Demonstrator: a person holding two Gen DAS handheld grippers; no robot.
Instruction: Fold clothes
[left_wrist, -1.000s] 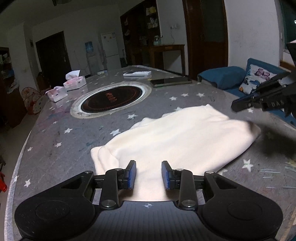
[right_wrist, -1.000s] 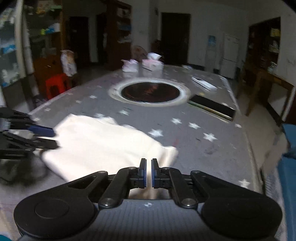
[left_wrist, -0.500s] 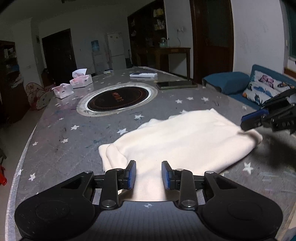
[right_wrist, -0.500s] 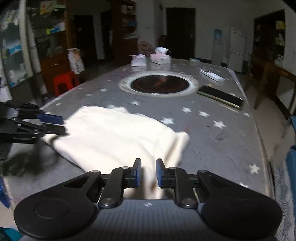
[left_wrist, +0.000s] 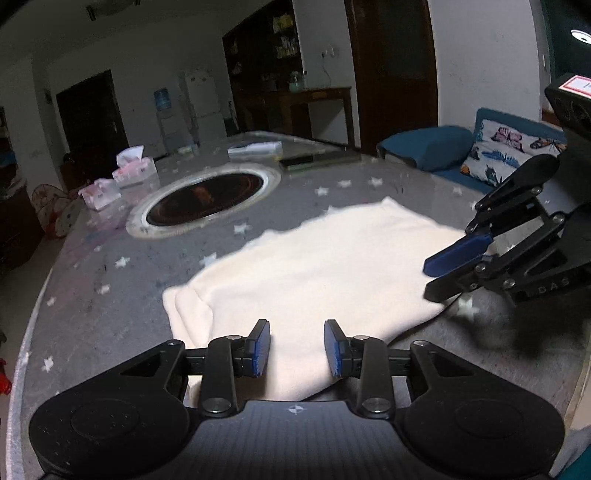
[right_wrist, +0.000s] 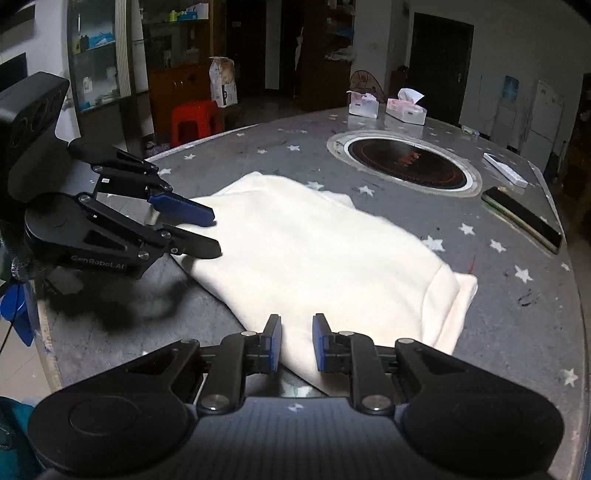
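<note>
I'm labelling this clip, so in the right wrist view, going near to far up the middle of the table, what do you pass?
Right gripper, jaws parted → folded cream garment → round black cooktop set in the table → pink tissue box.

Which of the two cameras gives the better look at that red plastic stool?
The right wrist view. The red stool stands on the floor beyond the table's far edge, seat and legs visible. The left wrist view does not show it at all.
</note>
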